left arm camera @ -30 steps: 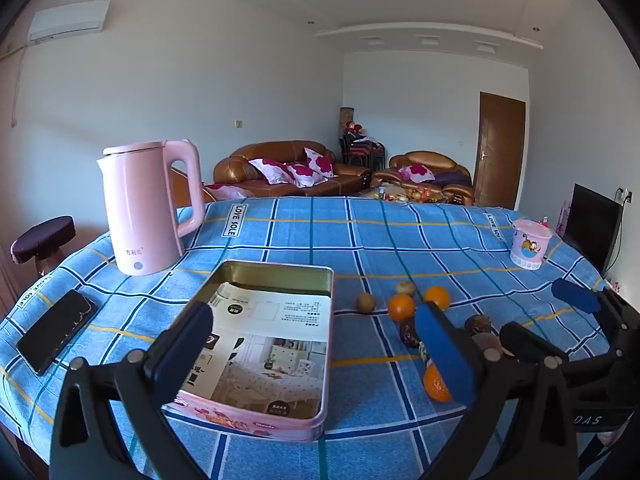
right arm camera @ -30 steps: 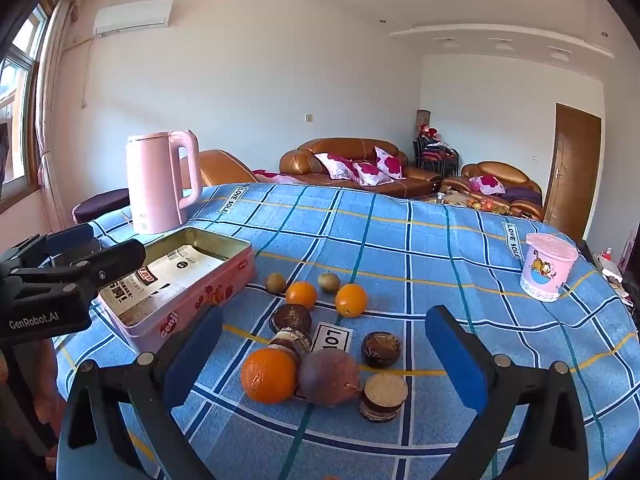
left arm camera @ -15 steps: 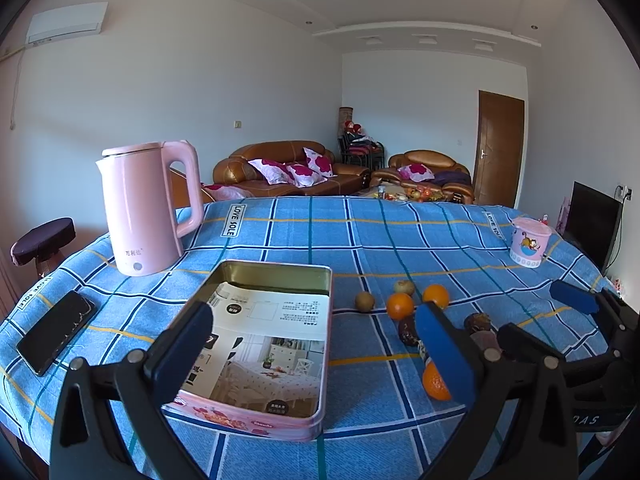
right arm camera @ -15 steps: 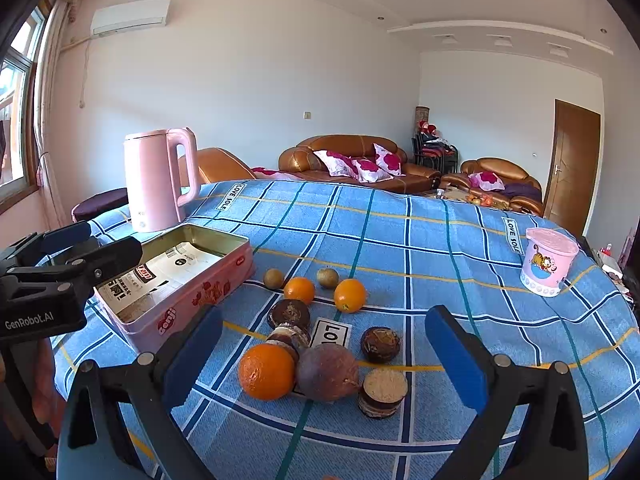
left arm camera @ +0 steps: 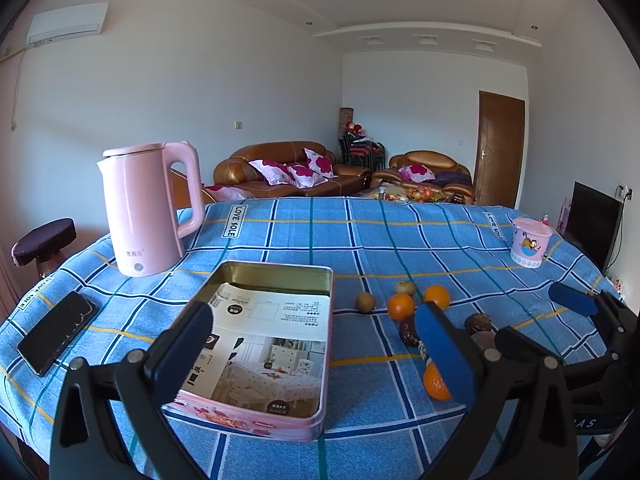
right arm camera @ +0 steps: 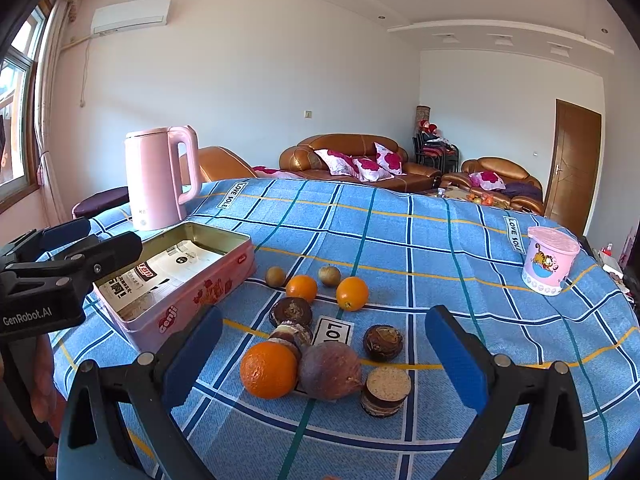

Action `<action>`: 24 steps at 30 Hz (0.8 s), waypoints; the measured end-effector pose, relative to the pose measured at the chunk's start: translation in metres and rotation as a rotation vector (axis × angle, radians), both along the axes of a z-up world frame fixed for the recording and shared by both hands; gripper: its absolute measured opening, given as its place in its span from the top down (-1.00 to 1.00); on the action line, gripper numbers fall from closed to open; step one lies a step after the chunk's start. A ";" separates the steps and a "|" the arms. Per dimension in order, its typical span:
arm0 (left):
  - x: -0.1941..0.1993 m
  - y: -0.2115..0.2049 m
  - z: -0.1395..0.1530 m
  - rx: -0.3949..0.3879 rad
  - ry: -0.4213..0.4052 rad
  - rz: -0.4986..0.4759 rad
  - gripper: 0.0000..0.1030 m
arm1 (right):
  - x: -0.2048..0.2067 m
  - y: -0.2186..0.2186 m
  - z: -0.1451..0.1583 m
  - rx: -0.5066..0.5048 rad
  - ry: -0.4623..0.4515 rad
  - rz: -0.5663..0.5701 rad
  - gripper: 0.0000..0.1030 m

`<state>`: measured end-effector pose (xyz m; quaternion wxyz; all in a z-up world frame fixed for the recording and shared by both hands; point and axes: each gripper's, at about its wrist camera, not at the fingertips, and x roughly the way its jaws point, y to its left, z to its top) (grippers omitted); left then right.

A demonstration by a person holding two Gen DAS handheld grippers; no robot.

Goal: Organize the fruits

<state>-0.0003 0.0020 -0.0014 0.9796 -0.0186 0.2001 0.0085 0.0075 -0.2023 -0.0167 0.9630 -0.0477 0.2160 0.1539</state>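
1. The right gripper (right arm camera: 324, 360) is hovering with its jaws spread wide and holding nothing, and the near fruits are lying on the tabletop (right arm camera: 420, 248) between the two blue pads.
2. A large orange (right arm camera: 269, 369) is sitting nearest, touching a purplish-brown fruit (right arm camera: 330, 371) on its right; a cut dark fruit (right arm camera: 386, 391) is resting just right of that one.
3. Farther away, two dark round fruits (right arm camera: 291, 312) are lying on the left and another (right arm camera: 383, 342) on the right, then two smaller oranges (right arm camera: 352, 293) and two small brownish fruits (right arm camera: 275, 276) are forming the far row.
4. The left gripper (left arm camera: 316, 354) is hanging with its jaws released and gripping nothing, above the near end of the pink tin (left arm camera: 280, 428), which is lying open with printed paper (left arm camera: 272, 320) inside.
5. In the left wrist view the fruit cluster (left arm camera: 401, 307) is lying to the right of the tin, partly hidden behind the right-hand blue pad.
6. The tabletop is wearing a blue checked cloth (right arm camera: 400, 220) lettered "LOVE SOLE"; brown leather sofas (right arm camera: 348, 160) with red-flowered cushions, a wooden door (right arm camera: 574, 164) and white walls are filling the room beyond.
7. A pink kettle (left arm camera: 146, 208) is standing far left, a black phone (left arm camera: 56, 332) is lying near the left edge, and a pink lidded cup (right arm camera: 550, 260) is standing far right, well apart from the fruits.
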 end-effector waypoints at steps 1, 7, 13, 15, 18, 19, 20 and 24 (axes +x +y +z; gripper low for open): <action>0.000 0.000 0.000 0.000 -0.001 0.000 -1.00 | 0.000 0.000 0.000 0.000 0.000 0.000 -0.98; 0.000 0.000 0.000 0.000 0.000 0.001 -1.00 | 0.000 0.001 -0.002 -0.001 0.006 0.000 -0.98; -0.001 0.000 0.000 0.000 -0.001 0.001 -1.00 | 0.000 0.002 -0.003 -0.004 0.010 0.003 -0.98; -0.001 0.000 0.000 0.000 -0.001 0.000 -1.00 | 0.001 0.003 -0.004 -0.007 0.013 0.004 -0.98; -0.001 0.000 0.000 0.001 -0.001 0.000 -1.00 | 0.001 0.003 -0.005 -0.011 0.015 0.003 -0.98; 0.000 0.000 0.000 0.000 -0.001 0.000 -1.00 | 0.001 0.003 -0.005 -0.012 0.015 0.004 -0.98; 0.000 0.000 0.000 0.000 0.000 0.000 -1.00 | 0.001 0.003 -0.005 -0.012 0.015 0.003 -0.98; -0.001 0.001 -0.001 0.001 0.001 0.001 -1.00 | 0.002 0.003 -0.005 -0.013 0.017 0.002 -0.98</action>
